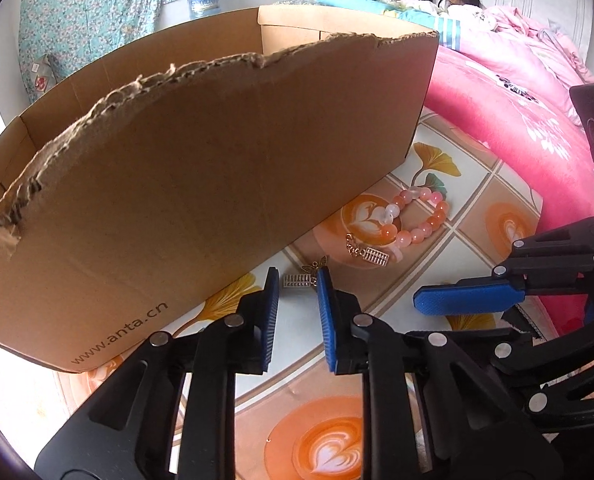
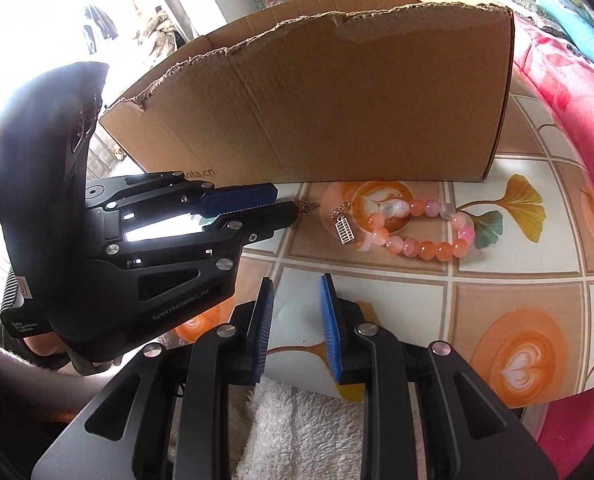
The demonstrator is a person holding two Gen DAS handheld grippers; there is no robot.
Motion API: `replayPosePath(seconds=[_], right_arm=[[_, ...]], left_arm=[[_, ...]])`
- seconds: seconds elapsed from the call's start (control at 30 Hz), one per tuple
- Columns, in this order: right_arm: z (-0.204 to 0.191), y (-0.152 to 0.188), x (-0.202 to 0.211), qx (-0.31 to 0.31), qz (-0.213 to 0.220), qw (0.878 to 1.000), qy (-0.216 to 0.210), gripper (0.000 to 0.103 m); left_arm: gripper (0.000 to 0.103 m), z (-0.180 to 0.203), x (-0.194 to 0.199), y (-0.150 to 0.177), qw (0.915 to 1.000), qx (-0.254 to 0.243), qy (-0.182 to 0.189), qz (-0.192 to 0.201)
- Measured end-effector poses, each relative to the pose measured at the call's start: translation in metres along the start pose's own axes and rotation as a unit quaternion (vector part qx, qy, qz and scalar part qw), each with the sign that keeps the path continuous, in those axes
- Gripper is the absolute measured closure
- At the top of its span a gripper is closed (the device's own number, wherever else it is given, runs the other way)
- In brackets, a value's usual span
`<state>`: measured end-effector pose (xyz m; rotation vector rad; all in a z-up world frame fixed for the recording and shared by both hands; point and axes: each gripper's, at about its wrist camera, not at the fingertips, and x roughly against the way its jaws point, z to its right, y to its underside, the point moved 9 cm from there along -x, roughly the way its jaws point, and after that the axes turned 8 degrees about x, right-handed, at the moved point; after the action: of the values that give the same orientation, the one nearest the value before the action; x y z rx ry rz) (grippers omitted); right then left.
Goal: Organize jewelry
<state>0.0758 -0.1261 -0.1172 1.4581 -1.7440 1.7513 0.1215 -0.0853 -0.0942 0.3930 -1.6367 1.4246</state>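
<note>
You are holding the left gripper (image 1: 298, 292) just in front of the cardboard box (image 1: 217, 160), near its printed left end. Its jaws are standing narrow around the silver abacus charm (image 1: 296, 281), a sliver of gap showing, so nothing is clamped yet. This charm is looking light, rigid and slippery, and it is lying flat; you are best nipping its frame across the short side, not the thin butterfly link (image 1: 317, 267). Further right along the box front, the gold abacus charm (image 1: 375, 257) is touching the bead bracelet (image 1: 419, 233). The bracelet is looking heavier, and its glossy beads are likely to roll; take it across one bead. Well in front of the box, your right gripper (image 2: 297, 300) is hanging part-open and empty.
</note>
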Motion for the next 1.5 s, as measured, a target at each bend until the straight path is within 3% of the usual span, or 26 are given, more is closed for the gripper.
replayPosePath(seconds=[0.37,0.43,0.67,0.77,0.87,1.0,1.13,1.5], right_arm=[[0.004,-0.001,-0.001,0.000,0.000,1.000,0.000,0.079],[0.005,-0.001,0.000,0.000,0.000,1.000,0.002,0.079],[0.006,-0.004,0.005,-0.001,0.001,1.000,0.005,0.079],[0.006,-0.004,0.005,-0.001,0.001,1.000,0.004,0.079],[0.005,-0.006,0.005,-0.003,-0.001,1.000,0.001,0.079],[0.005,-0.008,0.004,-0.001,-0.002,1.000,0.001,0.079],[0.007,-0.007,0.001,-0.004,-0.002,1.000,0.001,0.079],[0.014,-0.007,-0.001,-0.012,-0.002,1.000,-0.005,0.079]], left_arm=[[0.090,0.002,-0.001,-0.001,0.9999,-0.012,0.006,0.008],[0.103,0.002,0.000,0.000,0.9999,-0.011,0.011,0.005],[0.103,-0.008,0.009,0.007,1.0000,-0.002,0.007,0.001],[0.103,-0.011,0.013,0.009,0.9997,0.013,0.022,-0.002],[0.103,-0.011,0.018,0.003,0.9993,0.016,0.029,0.017],[0.093,-0.005,0.018,-0.005,0.9982,0.003,0.050,0.032],[0.092,-0.002,0.012,-0.011,0.9974,-0.006,0.063,0.034],[0.093,-0.004,0.001,-0.007,0.9965,0.001,0.084,0.002]])
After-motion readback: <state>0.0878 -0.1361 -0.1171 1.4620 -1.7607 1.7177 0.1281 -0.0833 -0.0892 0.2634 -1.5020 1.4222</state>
